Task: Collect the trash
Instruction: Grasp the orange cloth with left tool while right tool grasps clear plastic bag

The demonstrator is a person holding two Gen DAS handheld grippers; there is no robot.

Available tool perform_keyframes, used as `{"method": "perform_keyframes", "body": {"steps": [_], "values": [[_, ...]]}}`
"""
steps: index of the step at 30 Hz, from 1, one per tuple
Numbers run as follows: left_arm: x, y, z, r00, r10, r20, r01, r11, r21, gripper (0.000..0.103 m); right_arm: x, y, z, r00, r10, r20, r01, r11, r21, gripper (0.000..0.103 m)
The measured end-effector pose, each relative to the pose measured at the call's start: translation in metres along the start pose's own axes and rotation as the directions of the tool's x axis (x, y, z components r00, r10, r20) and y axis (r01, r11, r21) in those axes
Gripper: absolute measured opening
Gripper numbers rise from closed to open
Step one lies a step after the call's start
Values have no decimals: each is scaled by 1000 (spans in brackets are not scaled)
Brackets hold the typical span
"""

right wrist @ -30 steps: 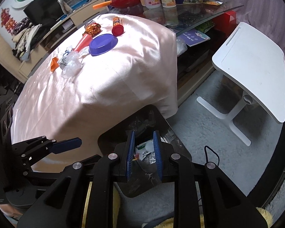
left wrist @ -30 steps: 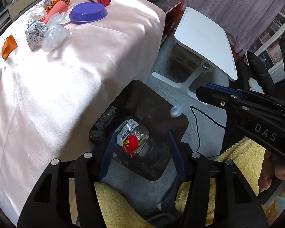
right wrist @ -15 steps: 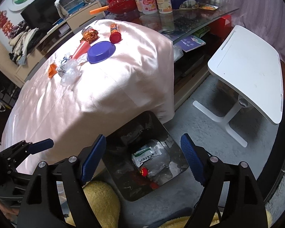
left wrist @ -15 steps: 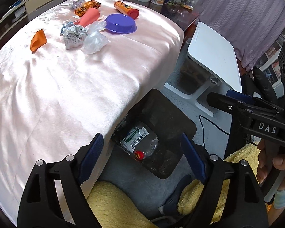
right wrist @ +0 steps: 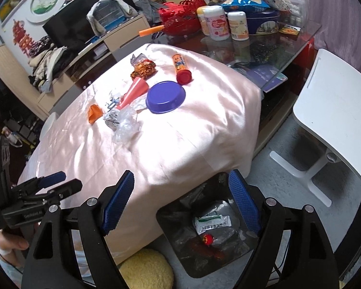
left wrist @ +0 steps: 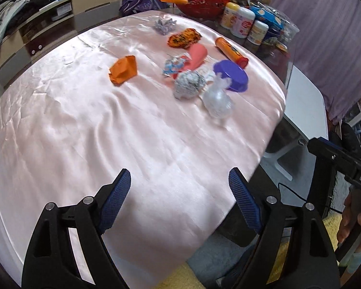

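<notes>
Trash lies in two places. A white-and-green wrapper (right wrist: pixel 211 222) and a small red ball (right wrist: pixel 207 239) sit in the black bin (right wrist: pixel 173 228) on the floor at the table's edge, just as half a second ago. Uncollected pieces remain on the pink tablecloth (left wrist: pixel 84 132): a clear plastic bag (left wrist: pixel 216 101), a crumpled foil wad (left wrist: pixel 189 84) touching it, an orange wrapper (left wrist: pixel 123 70) standing apart, a pink cone (left wrist: pixel 196 56), and a patterned orange wrapper (left wrist: pixel 184 38) farther back. A purple bowl (left wrist: pixel 232 75) sits beside the bag, with an orange tube (left wrist: pixel 231 51) behind it.

The left gripper (left wrist: pixel 179 192) has swung up from the bin and now faces the tabletop litter, its blue pads wide apart and holding nothing; a second ago they were closer together over the bin. The right gripper (right wrist: pixel 180 193), jaws nearly together a second ago, is spread wide and empty as half a second ago, hanging above the bin with the table edge between its fingers. A white side table (right wrist: pixel 332 110) stands to the right.
</notes>
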State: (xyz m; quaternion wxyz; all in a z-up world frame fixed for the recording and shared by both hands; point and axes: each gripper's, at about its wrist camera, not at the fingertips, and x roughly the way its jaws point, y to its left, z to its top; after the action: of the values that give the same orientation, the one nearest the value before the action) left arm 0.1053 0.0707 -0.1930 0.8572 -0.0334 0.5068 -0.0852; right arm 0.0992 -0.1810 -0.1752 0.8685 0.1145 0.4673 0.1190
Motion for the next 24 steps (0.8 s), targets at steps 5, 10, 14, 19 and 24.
{"method": "perform_keyframes", "body": {"steps": [5,10,14,19,24], "values": [[4,30,27,999,42,21,-41,999,-30,79,24,32,12,1000,-17,13,19,995,-100,74],[16,54,52,997,70,28,-68,997,-48,78,53,54,28,1000,17,-7,-18,992,-126,58],[28,69,74,995,86,45,-83,994,-65,75,69,69,41,998,50,-25,-54,988,-147,56],[47,83,99,995,84,45,-80,994,-70,70,84,82,44,996,73,-55,-82,982,-172,56],[69,86,121,997,71,38,-69,996,-60,66,105,80,45,994,66,-89,-81,982,-169,56]]}}
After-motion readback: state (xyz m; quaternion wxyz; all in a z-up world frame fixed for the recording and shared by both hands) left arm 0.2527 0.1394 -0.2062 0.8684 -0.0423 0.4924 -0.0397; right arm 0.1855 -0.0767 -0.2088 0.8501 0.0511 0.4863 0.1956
